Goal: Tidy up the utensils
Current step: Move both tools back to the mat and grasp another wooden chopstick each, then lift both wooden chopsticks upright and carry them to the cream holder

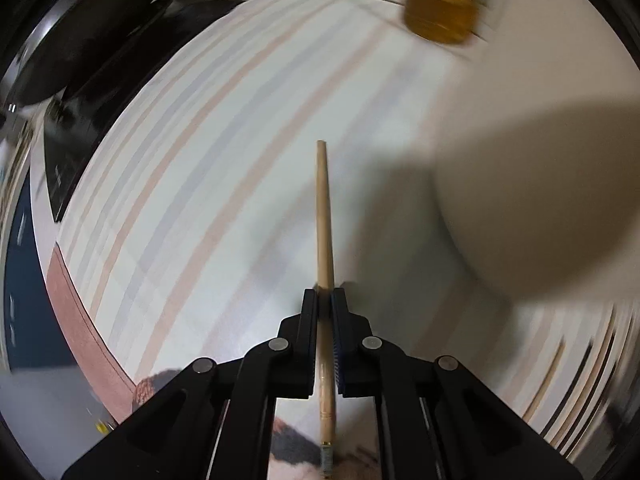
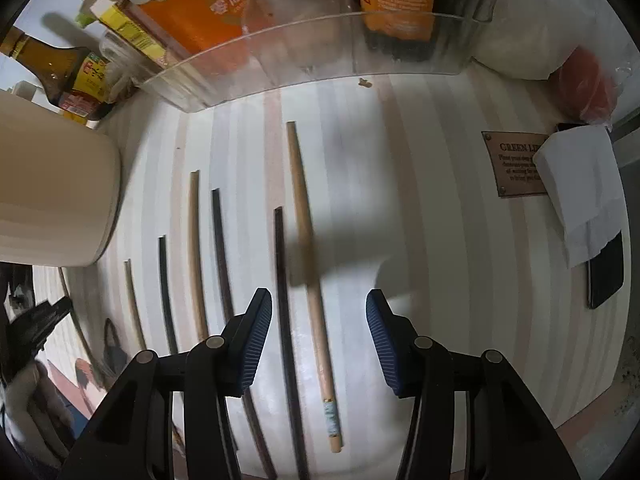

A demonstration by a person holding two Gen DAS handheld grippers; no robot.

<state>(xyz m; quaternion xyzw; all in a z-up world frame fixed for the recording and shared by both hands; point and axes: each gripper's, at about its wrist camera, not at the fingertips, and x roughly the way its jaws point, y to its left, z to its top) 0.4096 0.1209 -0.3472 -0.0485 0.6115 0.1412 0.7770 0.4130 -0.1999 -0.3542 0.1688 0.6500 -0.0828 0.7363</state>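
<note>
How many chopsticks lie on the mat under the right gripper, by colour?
Light wood chopsticks: 3
Dark chopsticks: 3
Total: 6
Not counted: the light chopstick clamped in the left gripper.

Readable on the small brown plaque [image 2: 516,164] at the right: "GREEN LI", cut off by white paper; smaller lines beneath illegible. Chinese characters "零添加" on the orange carton [image 2: 200,16]. Bottle labels too blurred.
</note>
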